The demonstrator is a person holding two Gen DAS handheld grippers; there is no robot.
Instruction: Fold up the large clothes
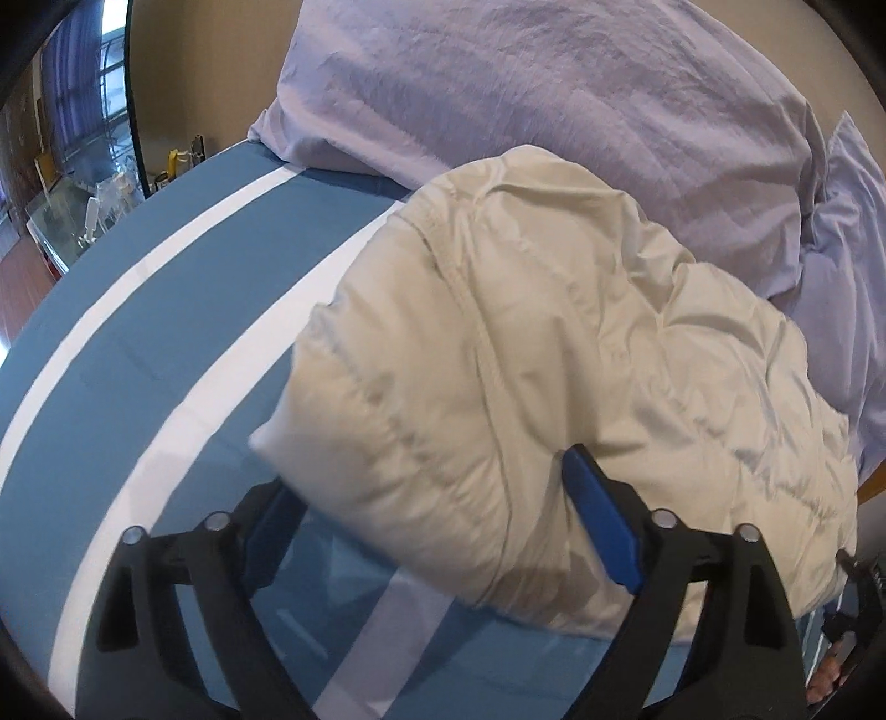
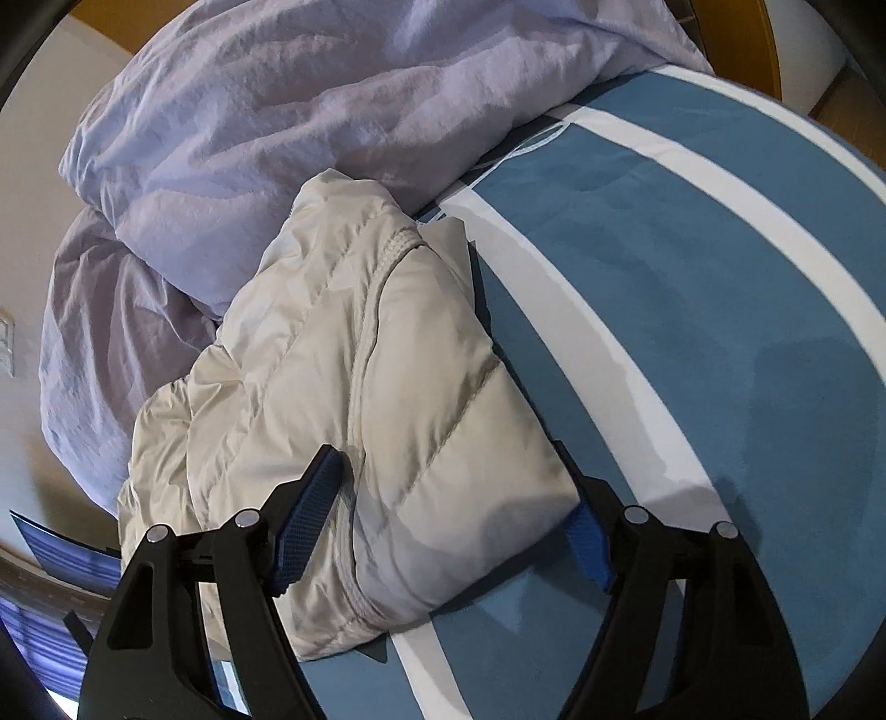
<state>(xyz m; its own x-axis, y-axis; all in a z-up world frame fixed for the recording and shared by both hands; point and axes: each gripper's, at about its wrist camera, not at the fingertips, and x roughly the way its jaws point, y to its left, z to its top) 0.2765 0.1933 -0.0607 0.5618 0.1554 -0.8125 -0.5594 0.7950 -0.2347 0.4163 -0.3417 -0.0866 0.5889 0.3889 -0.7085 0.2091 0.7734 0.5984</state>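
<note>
A cream puffer jacket (image 1: 526,354) lies bundled and folded on the blue bed sheet with white stripes (image 1: 166,310). In the left wrist view my left gripper (image 1: 437,520) is open, its jaws standing wide on either side of the jacket's near corner. The right finger (image 1: 603,526) rests on top of the jacket. The left finger is partly hidden under the fabric. In the right wrist view the jacket (image 2: 387,387) lies across the sheet (image 2: 692,277). My right gripper (image 2: 454,526) is open, its jaws straddling the jacket's near folded end without closing on it.
A crumpled lavender duvet (image 1: 554,111) is heaped at the head of the bed behind the jacket, also in the right wrist view (image 2: 249,111). A mirror and a cluttered shelf (image 1: 83,183) stand past the bed's left edge. A wooden bed frame (image 2: 769,33) shows at top right.
</note>
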